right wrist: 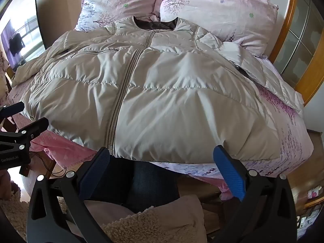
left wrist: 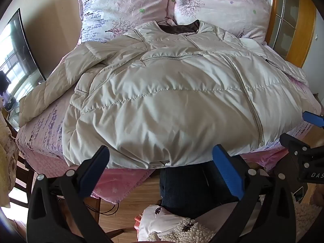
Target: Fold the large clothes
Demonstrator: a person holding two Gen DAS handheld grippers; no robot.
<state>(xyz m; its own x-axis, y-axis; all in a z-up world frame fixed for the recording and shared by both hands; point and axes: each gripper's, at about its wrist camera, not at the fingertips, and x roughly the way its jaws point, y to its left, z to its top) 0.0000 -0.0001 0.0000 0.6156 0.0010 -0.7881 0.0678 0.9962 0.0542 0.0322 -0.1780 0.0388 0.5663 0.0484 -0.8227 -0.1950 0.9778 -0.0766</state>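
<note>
Ahead of both sets of jaws, the jacket (left wrist: 172, 93) lies front-up on the bed (left wrist: 46, 133), zipped, collar toward the two pillows (right wrist: 212, 14), hem hanging just over the near bed edge. No fold made yet, by the look of it.

Left gripper (left wrist: 162, 174): jaws wide apart, nothing between them, poised just short of the hem, left of the zipper (left wrist: 251, 105). Right gripper (right wrist: 162, 172): likewise wide open and empty, just short of the hem, with the zipper line running down to its left finger. Both are level with each other, close side by side, pointing along the bed toward the collar.

Risks, judged:
- Fabric is puffy and slick; a pinch may catch only the top shell layer, so the back panel stays behind and the fold comes out skewed.
- Hem overhangs the edge; a pull toward the jaws could slide the whole jacket off the bed.
- Left sleeve (left wrist: 50, 89) lies bunched and trails off to the left; right sleeve (right wrist: 263, 70) splays out to the right. Folding the body first would likely trap them crooked.
- Grippers are near each other; converging on the hem could knock them together.
</note>
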